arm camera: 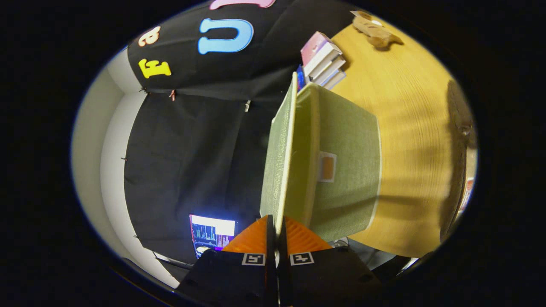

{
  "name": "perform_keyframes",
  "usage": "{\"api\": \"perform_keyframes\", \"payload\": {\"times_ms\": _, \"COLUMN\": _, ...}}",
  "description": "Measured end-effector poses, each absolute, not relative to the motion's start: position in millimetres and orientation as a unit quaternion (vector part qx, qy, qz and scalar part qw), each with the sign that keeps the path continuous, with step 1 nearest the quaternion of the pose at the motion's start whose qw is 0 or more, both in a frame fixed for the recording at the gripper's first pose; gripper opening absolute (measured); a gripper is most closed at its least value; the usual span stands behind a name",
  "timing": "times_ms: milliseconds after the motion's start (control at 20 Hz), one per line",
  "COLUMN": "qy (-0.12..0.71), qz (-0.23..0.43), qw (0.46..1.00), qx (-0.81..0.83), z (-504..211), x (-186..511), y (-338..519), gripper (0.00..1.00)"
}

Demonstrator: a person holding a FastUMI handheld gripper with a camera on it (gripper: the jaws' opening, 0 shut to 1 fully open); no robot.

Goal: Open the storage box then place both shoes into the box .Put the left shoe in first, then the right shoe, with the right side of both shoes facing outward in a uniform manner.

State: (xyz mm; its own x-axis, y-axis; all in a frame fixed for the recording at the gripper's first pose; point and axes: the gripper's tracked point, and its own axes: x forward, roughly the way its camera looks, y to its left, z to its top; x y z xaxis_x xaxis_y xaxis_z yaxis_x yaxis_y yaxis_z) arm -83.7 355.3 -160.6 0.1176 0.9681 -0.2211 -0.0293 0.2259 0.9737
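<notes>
My gripper (277, 222) is shut on the edge of the green fabric lid (278, 149) of the storage box (347, 128). The lid stands lifted away from the box's rim, and a gap shows between lid and body. The whole view is rolled on its side. The box sits on a wooden table (409, 111) and has a small label pocket (327, 167) on its front wall. A tan shoe-like thing (375, 29) lies on the table far beyond the box; it is too small to tell more. The inside of the box is hidden.
A stack of books (324, 59) lies just behind the box. A dark blurred shape (458, 123) stands at the table's near edge. A lit screen (212, 233) glows beside the fingers, off the table, against the black cloth wall.
</notes>
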Motion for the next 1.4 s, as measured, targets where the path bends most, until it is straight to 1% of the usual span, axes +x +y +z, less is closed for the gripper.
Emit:
{"api": "perform_keyframes", "payload": {"times_ms": 200, "qy": 0.493, "qz": 0.443, "qw": 0.617, "qx": 0.424, "z": -120.2, "x": -72.7, "y": 376.0, "gripper": 0.07}}
{"api": "perform_keyframes", "payload": {"times_ms": 400, "qy": 0.47, "qz": 0.467, "qw": 0.632, "qx": 0.402, "z": -73.6, "x": -67.6, "y": 413.0, "gripper": 0.08}}
{"api": "perform_keyframes", "payload": {"times_ms": 750, "qy": 0.444, "qz": 0.51, "qw": 0.644, "qx": 0.357, "z": -32.3, "x": -76.3, "y": 494.3, "gripper": 0.08}}
{"api": "perform_keyframes", "payload": {"times_ms": 1000, "qy": 0.442, "qz": 0.529, "qw": 0.646, "qx": 0.328, "z": -32.0, "x": -89.7, "y": 556.8, "gripper": 0.08}}
{"api": "perform_keyframes", "payload": {"times_ms": 1400, "qy": 0.456, "qz": 0.514, "qw": 0.652, "qx": 0.32, "z": -68.2, "x": -92.5, "y": 657.7, "gripper": 0.09}}
